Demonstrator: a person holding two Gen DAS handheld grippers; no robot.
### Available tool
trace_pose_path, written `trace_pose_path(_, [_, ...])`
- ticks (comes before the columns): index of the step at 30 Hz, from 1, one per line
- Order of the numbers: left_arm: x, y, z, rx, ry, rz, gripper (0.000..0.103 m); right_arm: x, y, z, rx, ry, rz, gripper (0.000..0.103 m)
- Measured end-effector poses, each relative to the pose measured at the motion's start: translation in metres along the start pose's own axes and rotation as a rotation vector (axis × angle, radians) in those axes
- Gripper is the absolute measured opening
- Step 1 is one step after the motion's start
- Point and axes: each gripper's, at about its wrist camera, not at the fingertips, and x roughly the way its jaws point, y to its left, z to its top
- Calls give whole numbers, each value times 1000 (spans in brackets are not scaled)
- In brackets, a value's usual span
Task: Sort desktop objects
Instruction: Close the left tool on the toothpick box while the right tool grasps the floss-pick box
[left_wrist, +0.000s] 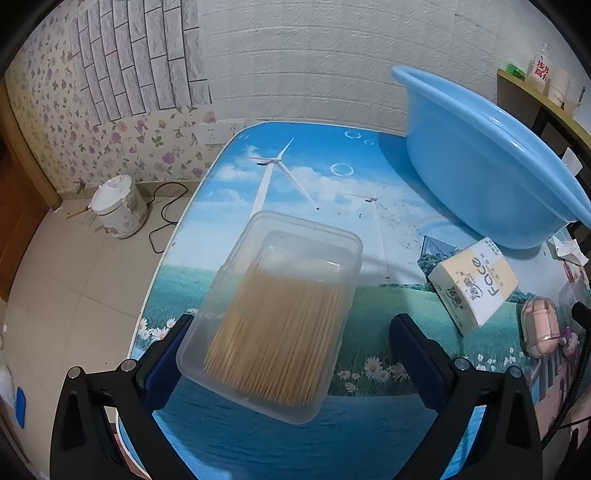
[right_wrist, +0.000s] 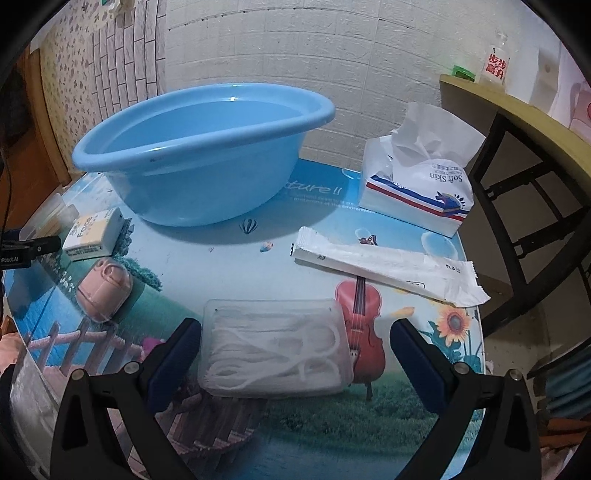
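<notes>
Toothpick box (left_wrist: 273, 314): light, stiff, slick plastic; best pinched across its long walls; left hand-held gripper (left_wrist: 291, 354) gapes around it, seemingly untouching; right hand-held gripper (right_wrist: 293, 354) wide open, empty, straddling floss box (right_wrist: 275, 347).

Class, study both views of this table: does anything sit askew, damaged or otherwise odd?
Yes. The clear toothpick box lies diagonally between the open left gripper fingers, touching only one. The blue basin sits tilted, not level. A long white wrapper lies with a ragged end at the table edge. Nothing looks spilled.
</notes>
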Motion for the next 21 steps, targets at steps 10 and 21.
trace_pose_path(10, [0,-3,-3,-3,-38,2,103,11,2,-10,49,42,-7,102])
trace_pose_path(21, [-10,-13,-4,53,-69,-38,59,6,-2,-11,92,35,47,82])
